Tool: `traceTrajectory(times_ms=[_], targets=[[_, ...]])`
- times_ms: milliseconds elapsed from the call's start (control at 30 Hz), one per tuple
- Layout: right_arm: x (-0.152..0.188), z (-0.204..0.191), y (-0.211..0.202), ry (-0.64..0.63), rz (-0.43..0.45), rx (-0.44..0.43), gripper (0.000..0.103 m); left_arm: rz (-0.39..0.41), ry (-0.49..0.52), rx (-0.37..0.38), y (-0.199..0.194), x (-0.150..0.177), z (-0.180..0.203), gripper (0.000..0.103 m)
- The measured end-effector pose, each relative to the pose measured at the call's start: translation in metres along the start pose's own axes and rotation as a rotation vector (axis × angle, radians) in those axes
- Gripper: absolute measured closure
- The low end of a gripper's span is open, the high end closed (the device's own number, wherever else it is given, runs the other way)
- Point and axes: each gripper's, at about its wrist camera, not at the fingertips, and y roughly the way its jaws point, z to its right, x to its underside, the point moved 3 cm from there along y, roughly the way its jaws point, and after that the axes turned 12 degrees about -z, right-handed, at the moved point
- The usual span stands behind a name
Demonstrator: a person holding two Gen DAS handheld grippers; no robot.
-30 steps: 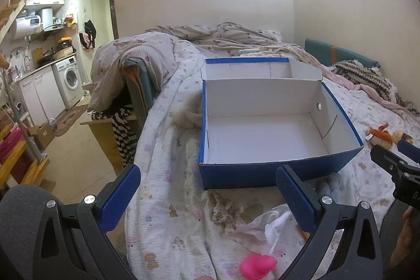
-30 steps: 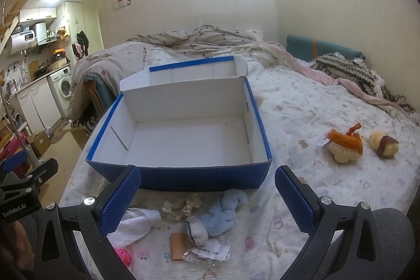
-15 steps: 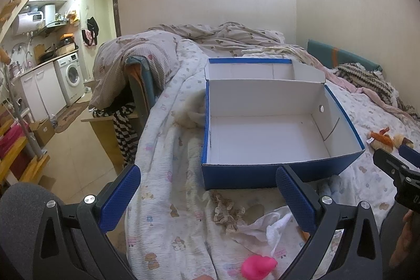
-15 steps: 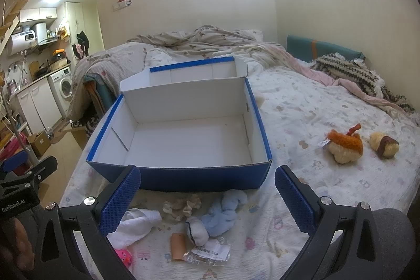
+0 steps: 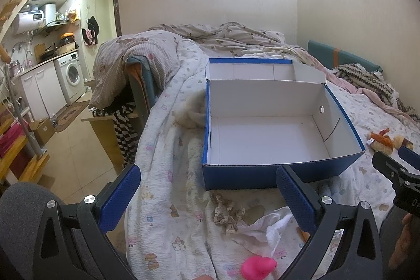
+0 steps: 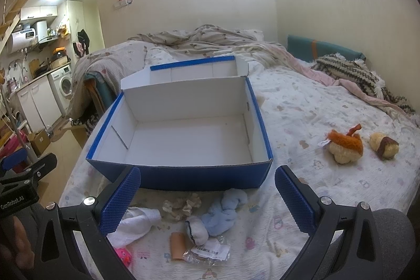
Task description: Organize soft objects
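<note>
Both the left gripper point(image 5: 207, 198) and right gripper point(image 6: 207, 197) hang wide open and empty above the bed's point(image 6: 302, 106) near edge, where socks point(image 6: 220, 211), a scrunchie point(image 6: 181, 205) and a white cloth point(image 6: 136, 223) lie beside the open blue box point(image 6: 183, 127).

Black frames with triangular cutouts and silver screws on left gripper point(image 5: 207, 197) and right gripper point(image 6: 207, 197); blue textured pads point(image 6: 120, 204); white lettering at frame's left edge.
</note>
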Motion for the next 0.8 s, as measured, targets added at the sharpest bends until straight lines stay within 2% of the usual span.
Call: traceTrajectory(times_ms=[600, 800], targets=[[0.001, -0.001, 0.000, 0.001, -0.003, -0.002, 0.000, -0.015, -0.006, 0.005, 0.001, 0.000, -0.001, 0.000], [-0.002, -0.007, 0.004, -0.004, -0.046, -0.051, 0.000, -0.030, 0.034, -0.005, 0.002, -0.020, 0.000, 0.000]])
